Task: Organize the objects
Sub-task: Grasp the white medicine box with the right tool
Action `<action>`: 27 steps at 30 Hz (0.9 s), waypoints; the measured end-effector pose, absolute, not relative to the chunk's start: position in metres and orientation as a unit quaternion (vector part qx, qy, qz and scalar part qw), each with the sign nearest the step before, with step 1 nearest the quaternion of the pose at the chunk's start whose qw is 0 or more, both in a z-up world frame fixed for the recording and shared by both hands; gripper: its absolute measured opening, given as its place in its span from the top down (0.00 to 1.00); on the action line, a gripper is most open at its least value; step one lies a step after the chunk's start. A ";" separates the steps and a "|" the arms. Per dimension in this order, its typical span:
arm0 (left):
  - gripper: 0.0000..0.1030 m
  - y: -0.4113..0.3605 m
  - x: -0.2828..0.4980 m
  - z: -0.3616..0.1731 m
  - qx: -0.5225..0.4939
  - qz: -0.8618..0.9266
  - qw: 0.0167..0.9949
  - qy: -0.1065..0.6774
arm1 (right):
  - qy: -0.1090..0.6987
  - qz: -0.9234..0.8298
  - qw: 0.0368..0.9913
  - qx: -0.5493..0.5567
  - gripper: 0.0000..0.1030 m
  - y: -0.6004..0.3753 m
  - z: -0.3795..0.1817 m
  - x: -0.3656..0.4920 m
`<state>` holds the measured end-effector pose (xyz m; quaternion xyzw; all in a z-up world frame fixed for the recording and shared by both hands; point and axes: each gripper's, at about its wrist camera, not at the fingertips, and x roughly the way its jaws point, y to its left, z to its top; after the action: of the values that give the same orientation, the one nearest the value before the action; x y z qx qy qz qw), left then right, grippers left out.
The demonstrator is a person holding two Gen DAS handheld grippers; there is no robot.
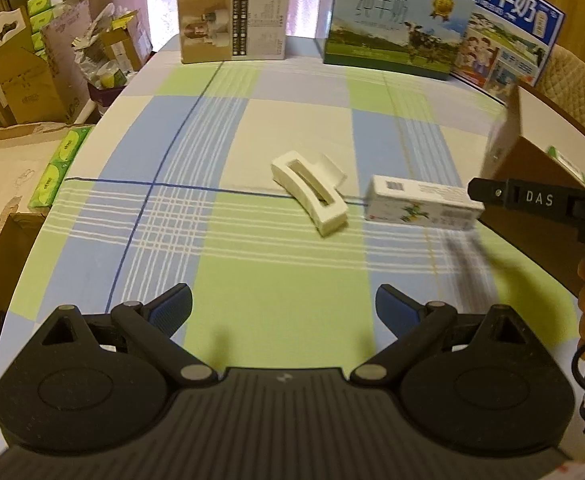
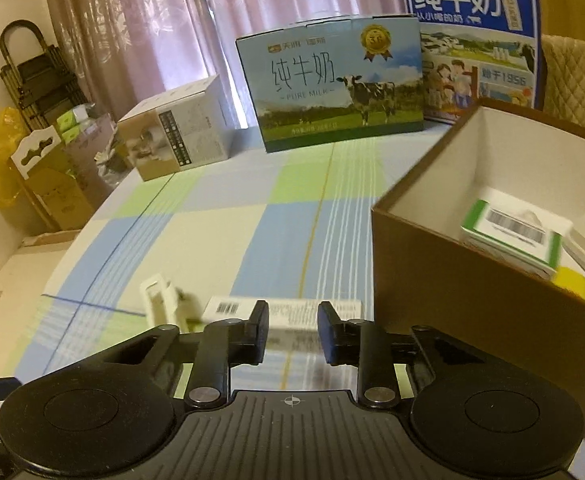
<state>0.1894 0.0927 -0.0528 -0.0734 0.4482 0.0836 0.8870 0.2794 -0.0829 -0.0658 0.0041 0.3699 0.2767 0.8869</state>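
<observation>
hair clip (image 1: 310, 194) left of small carton (image 1: 422, 205)

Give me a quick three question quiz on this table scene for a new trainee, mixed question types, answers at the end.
1. True or false: the white hair clip already lies inside the brown box.
2. Which tool is nearer the small white carton: A) left tool B) right tool?
3. Fill in: both milk cases at the table's far edge stand in front of a pink ____.

Key: 1 false, it lies on the checked tablecloth. 2 B. 3 curtain.
</observation>
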 end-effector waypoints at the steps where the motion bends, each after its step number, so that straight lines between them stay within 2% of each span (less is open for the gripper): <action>1: 0.06 0.096 0.192 -0.054 -0.075 0.085 0.887 0.447 | 0.366 0.275 0.889 0.000 0.77 -0.081 -0.070 0.284; 14: 0.06 0.107 0.200 -0.069 -0.082 0.092 0.883 0.453 | 0.368 0.288 0.883 -0.045 0.76 -0.063 -0.101 0.318; 22: 0.06 0.110 0.196 -0.072 -0.090 0.095 0.880 0.457 | 0.446 0.286 0.848 0.008 0.75 -0.077 -0.093 0.315; 25: 0.06 0.111 0.195 -0.071 -0.092 0.094 0.880 0.457 | 0.463 0.312 0.829 0.021 0.63 -0.082 -0.090 0.307; 27: 0.06 0.111 0.194 -0.071 -0.093 0.094 0.880 0.456 | 0.452 0.330 0.829 0.008 0.43 -0.083 -0.088 0.297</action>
<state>0.1942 0.1110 -0.0708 -0.0930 0.4555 0.0939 0.8804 0.2972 -0.0830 -0.0884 0.0083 0.4518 0.3305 0.8286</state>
